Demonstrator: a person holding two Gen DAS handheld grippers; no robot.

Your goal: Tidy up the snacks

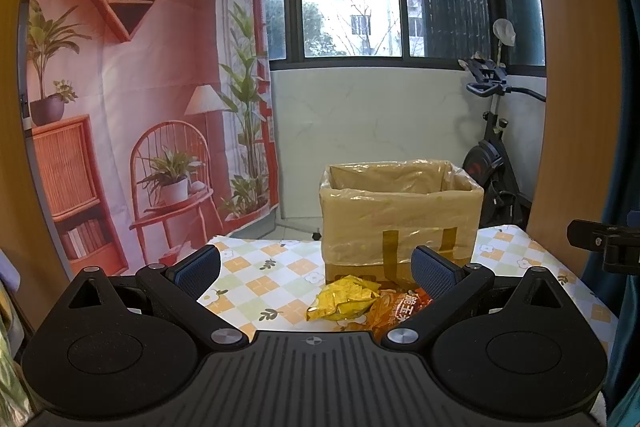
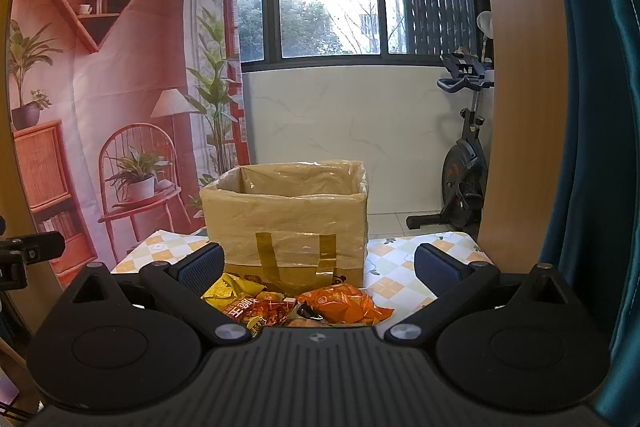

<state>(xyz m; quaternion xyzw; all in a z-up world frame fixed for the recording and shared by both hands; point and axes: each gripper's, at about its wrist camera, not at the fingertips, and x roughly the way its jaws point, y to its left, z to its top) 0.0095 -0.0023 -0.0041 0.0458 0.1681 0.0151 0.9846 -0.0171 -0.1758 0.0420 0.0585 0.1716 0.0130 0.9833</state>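
A cardboard box lined with clear plastic stands open on the checked tablecloth. In front of it lie snack packets: a crumpled yellow packet and an orange packet with red lettering. My left gripper is open above the near table edge, nothing between its fingers. The right wrist view shows the same box, a yellow packet, a red-orange lettered packet and an orange packet. My right gripper is open just short of the packets, holding nothing.
A printed backdrop hangs at the left behind the table. An exercise bike stands at the back right by the window wall. A wooden panel and teal curtain close in the right side.
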